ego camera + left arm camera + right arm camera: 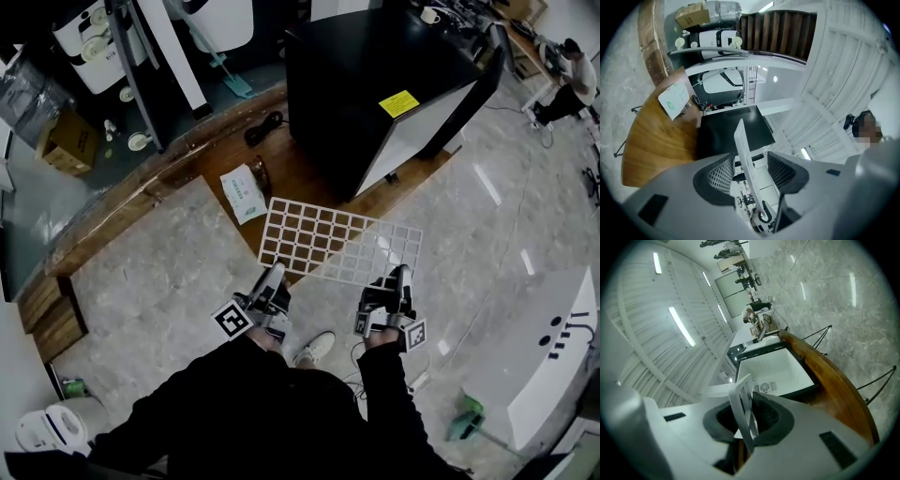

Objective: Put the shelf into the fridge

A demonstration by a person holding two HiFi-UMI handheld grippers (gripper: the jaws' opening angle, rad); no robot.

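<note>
Shelf (342,242), a white wire grid, is up off the floor, held roughly flat in front of me with its near edge at both grippers. Left gripper (275,274): in its own view the jaws stand wide apart, the shelf's edge runs between them, and I see clear gaps to both pads, so there is no grip there. Right gripper (398,277): its view shows the jaws closed onto the shelf's thin edge, pads pressing from both sides; this one carries it. Fridge (375,84) is a black box standing on a wooden platform (281,173) just beyond the shelf's far edge. In the right gripper view I see its white inside lying open towards me, with a round vent on the back wall. A white paper packet (242,192) lies on the platform left of the fridge. The shelf is not touching the fridge.
</note>
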